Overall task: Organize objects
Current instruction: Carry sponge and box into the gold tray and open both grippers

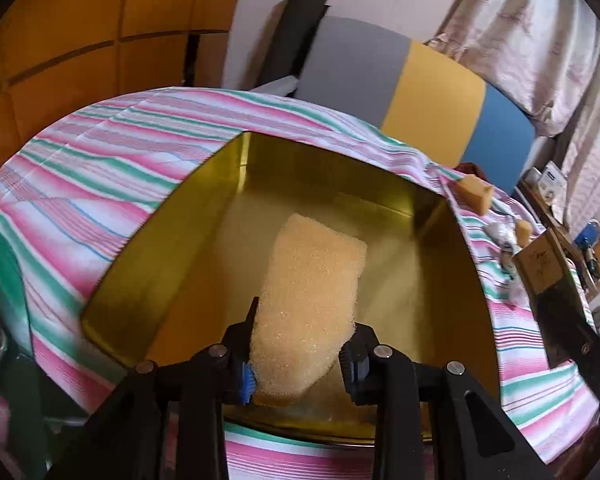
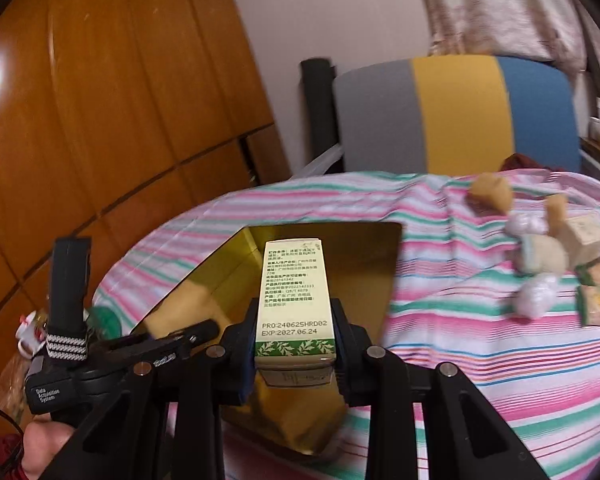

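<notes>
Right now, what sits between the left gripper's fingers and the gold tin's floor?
Only the yellow sponge, clamped in the left gripper and hanging over the bare floor of the gold tin; the left wrist view shows it.

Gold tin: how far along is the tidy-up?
Done: nothing lies loose in the gold tin yet. In hand: the left gripper holds a yellow sponge over it; the right gripper holds a cream carton above it. Left: the sponge pieces, small boxes and white wads on the striped cloth.

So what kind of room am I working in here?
Probably a lived-in home room: a table under a striped cloth, a colour-block chair behind it, curtains and wooden cabinet doors.
</notes>
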